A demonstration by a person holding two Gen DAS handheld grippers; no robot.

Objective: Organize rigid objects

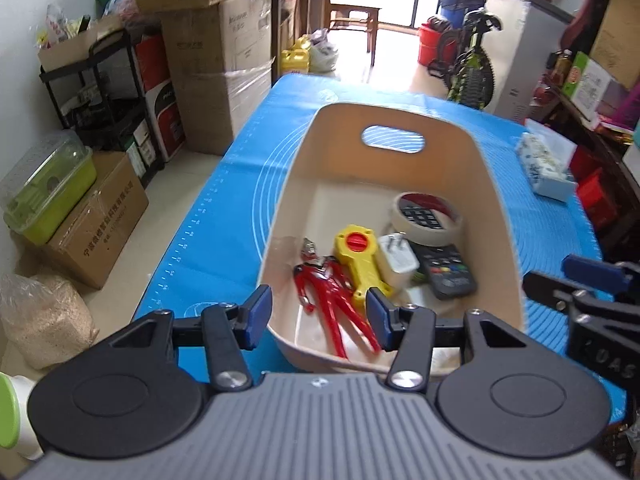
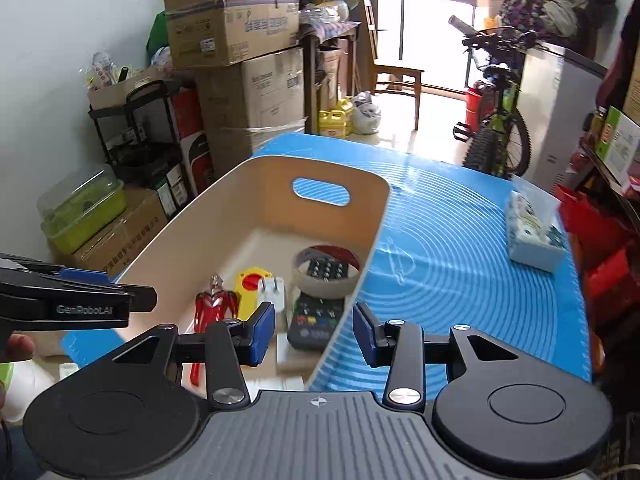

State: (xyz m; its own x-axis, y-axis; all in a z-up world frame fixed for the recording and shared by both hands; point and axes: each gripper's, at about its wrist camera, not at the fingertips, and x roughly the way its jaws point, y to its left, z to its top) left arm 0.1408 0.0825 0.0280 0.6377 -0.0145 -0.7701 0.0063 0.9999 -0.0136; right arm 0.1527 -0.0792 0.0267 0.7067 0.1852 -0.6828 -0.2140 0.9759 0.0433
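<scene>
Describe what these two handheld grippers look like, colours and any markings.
Both match: the left gripper and right gripper have black angular linkage arms with silver screws, blue pads on the fingertips, round black discs and a ribbed grey body. White "GenRobot.AI" lettering marks the left one's side.

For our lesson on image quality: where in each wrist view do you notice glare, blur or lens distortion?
Left wrist view: doorway blown out white, beige bin edges slightly smeared, blue mat bowed by fisheye. Right wrist view: window overexposed, glare streaks across the mat.

Beige bin (image 2: 256, 184) on blue mat (image 2: 460, 264), red figure (image 2: 214, 308), remote (image 2: 316, 322), tape roll (image 2: 326, 276) inside; right gripper (image 2: 314, 330) jaws apart
</scene>
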